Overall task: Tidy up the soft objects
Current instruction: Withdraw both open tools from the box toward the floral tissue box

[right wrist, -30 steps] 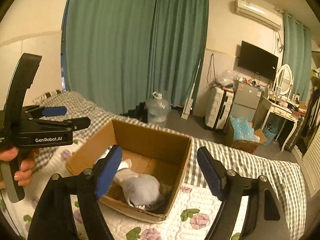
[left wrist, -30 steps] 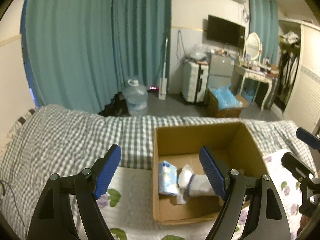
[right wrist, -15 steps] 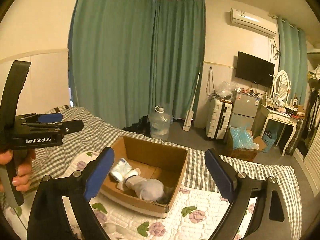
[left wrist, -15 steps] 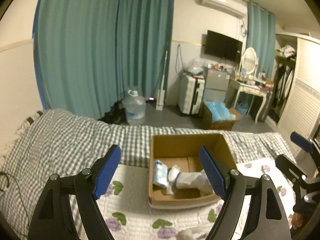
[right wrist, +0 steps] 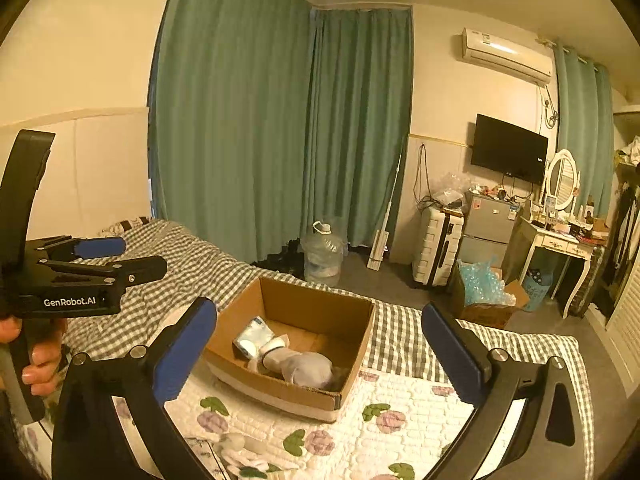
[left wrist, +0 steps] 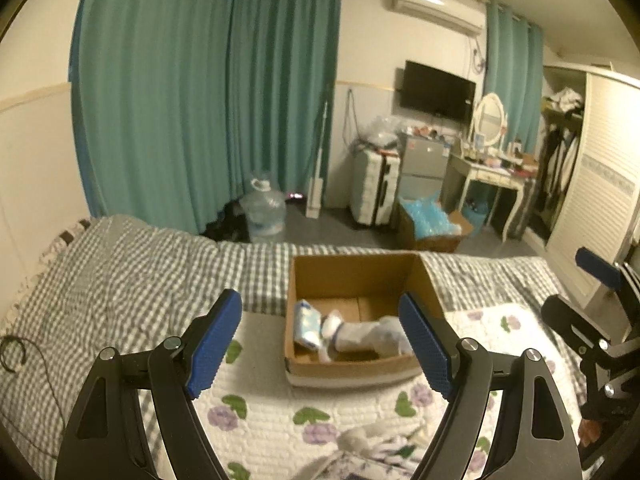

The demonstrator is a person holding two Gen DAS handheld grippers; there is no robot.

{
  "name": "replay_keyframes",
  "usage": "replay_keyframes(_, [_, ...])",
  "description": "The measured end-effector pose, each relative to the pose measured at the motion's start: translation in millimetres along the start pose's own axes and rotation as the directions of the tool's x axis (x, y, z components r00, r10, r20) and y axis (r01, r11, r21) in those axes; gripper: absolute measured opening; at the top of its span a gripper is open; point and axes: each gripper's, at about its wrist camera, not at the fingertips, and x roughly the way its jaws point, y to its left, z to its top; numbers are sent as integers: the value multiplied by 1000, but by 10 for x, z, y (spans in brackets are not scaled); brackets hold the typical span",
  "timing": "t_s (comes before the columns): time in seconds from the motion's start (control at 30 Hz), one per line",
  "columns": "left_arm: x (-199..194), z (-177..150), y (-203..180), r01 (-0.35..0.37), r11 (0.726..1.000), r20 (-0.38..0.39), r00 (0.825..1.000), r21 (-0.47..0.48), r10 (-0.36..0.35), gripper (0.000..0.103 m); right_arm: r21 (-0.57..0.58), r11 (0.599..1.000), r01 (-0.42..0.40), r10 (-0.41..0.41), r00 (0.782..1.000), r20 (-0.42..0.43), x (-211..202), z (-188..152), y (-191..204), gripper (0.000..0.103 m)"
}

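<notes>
Left gripper (left wrist: 320,338): blue-padded fingers spread wide, nothing between them, held above the bed and aimed toward the cardboard box (left wrist: 352,372)
Right gripper (right wrist: 318,348): jaws likewise wide apart and empty, raised over the floral quilt (right wrist: 400,428); its black frame also shows at the right edge of the left wrist view
Cardboard box: open-topped, sitting on the floral quilt near where that meets the grey checked blanket (left wrist: 132,276)
Contents of box: a blue-and-white tissue pack (right wrist: 252,336) at the left end; a grey sock with white cuff (right wrist: 300,364) lying lengthwise beside it, touching or nearly so
Outside the box: a pale soft item (right wrist: 240,448) on the quilt at the near edge, between the right gripper's arms; too blurred to name
Person's hand (right wrist: 36,360): wrapped round the left gripper's handle
Background: teal curtains (left wrist: 208,92), water jug (left wrist: 266,210), white suitcase (left wrist: 374,188), wall television (left wrist: 438,88), dressing table with oval mirror (left wrist: 490,164)
</notes>
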Motion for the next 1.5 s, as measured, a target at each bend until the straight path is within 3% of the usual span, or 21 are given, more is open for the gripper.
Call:
replay_keyframes(0.33, [41, -413, -83, 9, 999, -97, 995, 36, -5, 82, -29, 999, 15, -17, 998, -55, -37, -138, 44, 103])
replay_keyframes(0.77, [398, -943, -162, 18, 997, -262, 965, 80, 3, 82, -50, 998, -43, 34, 985, -170, 282, -611, 160, 103])
replay_keyframes(1.1, [650, -1450, -95, 20, 996, -417, 908, 92, 20, 82, -65, 993, -95, 74, 959, -274, 612, -1047, 275, 103])
replay_keyframes(1.3, [797, -1793, -88, 30, 996, -544, 839, 89, 23, 82, -48, 987, -153, 126, 924, -360, 811, -1334, 343, 103])
replay_keyframes(1.47, [785, -1906, -49, 34, 999, -540, 841, 33, -11, 83, -49, 981, -189, 152, 896, -416, 961, -1531, 397, 103])
replay_keyframes(1.5, [799, -1934, -39, 32, 999, -546, 838, 18, -18, 88, -46, 980, -196, 157, 887, -434, 1000, -1575, 401, 103])
